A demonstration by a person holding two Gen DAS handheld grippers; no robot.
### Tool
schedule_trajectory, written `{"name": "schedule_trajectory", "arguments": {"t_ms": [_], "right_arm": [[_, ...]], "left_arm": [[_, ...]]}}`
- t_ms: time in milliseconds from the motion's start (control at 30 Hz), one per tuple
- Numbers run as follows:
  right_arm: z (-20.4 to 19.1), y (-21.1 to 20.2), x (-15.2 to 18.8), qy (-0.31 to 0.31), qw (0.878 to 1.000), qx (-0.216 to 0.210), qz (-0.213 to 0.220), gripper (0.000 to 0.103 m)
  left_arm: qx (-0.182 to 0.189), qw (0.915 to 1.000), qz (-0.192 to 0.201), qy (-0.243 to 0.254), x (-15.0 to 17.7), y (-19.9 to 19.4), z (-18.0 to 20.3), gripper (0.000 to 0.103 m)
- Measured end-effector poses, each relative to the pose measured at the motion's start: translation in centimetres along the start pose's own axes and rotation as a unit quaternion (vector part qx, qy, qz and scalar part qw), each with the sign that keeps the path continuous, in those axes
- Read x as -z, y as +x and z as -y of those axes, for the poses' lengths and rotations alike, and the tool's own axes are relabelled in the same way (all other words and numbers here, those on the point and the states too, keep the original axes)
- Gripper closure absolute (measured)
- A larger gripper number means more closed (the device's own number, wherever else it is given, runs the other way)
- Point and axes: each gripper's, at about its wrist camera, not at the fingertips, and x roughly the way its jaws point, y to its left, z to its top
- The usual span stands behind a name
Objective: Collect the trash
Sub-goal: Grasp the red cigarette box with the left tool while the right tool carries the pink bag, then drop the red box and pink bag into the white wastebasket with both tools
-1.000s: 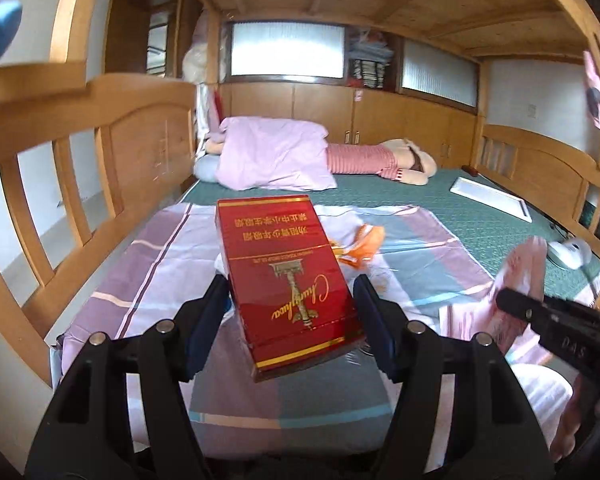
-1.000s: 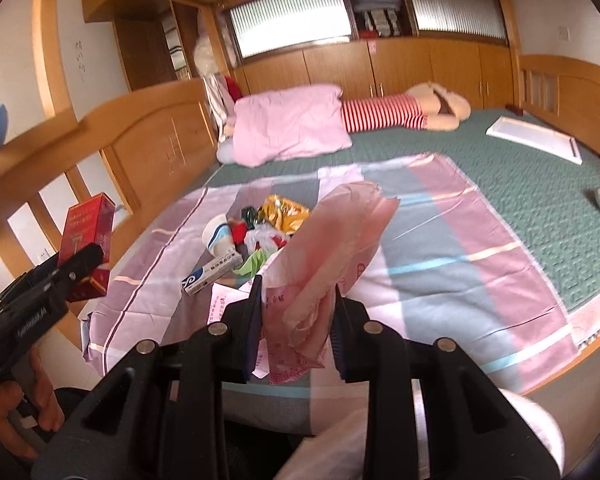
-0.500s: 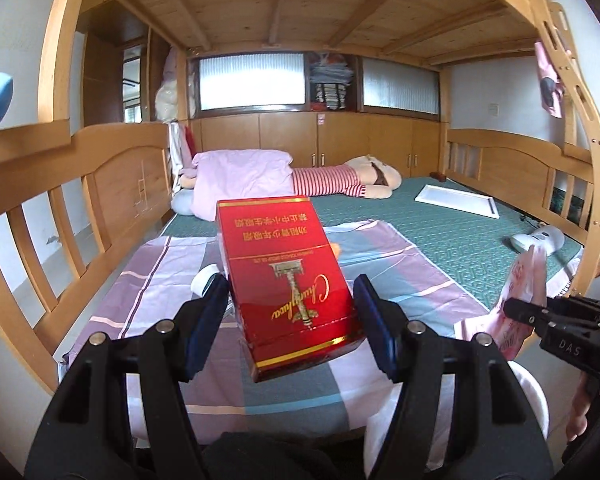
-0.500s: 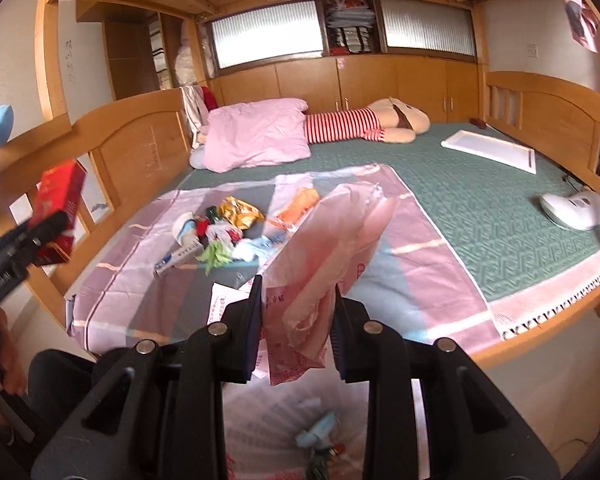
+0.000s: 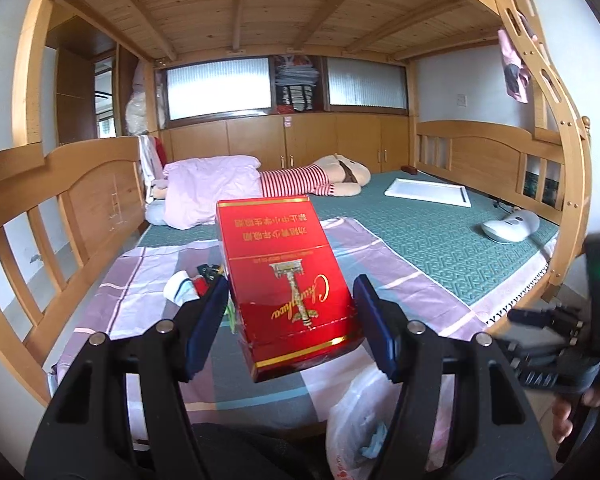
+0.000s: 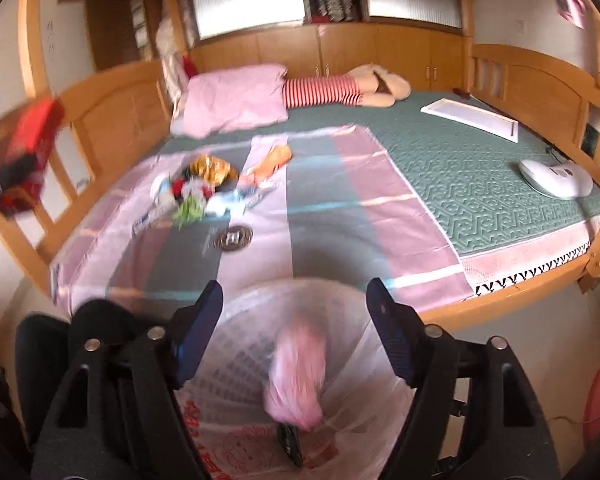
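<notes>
Pink wrapper (image 6: 296,384) now loose below opened right hand-held gripper (image 6: 294,322)

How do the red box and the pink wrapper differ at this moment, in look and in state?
The red box is stiff and sharp-edged; the pink wrapper is soft and crumpled. The box sits between the left gripper fingers; the wrapper, blurred, lies free in the white plastic bag below the right gripper, whose jaws have just been opening. Both are trash.

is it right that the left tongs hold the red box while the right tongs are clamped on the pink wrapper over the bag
Not quite. The right tongs have just opened, and the pink wrapper is loose between them over the bag, as the right wrist view shows. The left tongs do hold the red box.
</notes>
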Motion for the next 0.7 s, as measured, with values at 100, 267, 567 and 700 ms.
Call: {"name": "schedule_trajectory", "arguments": {"t_ms": [100,267,567,700], "right_arm": [[1.6,-1.2,-0.6,0.032,0.999,0.007,0.029,0.026],[4.0,-2.3,-0.8,0.097,0.993,0.003,0.060,0.025],[5.0,-2.0,-1.1,0.131,0.989,0.007,0.069,0.024],[4.8,-0.8,-1.1,0.130,0.990,0.013,0.056,0.024]], "left_arm": [[0.012,0.9999,-0.007,0.004,0.3,0.3,0.6,0.038],[0.059,0.9975,-0.038,-0.002,1.1,1.6,1.4,0.038],[0.328,0.9104,-0.249,-0.033,7.9,10.5,7.0,0.031],[0.322,0.9095,-0.255,-0.064,8.6,12.9,5.2,0.013]]}}
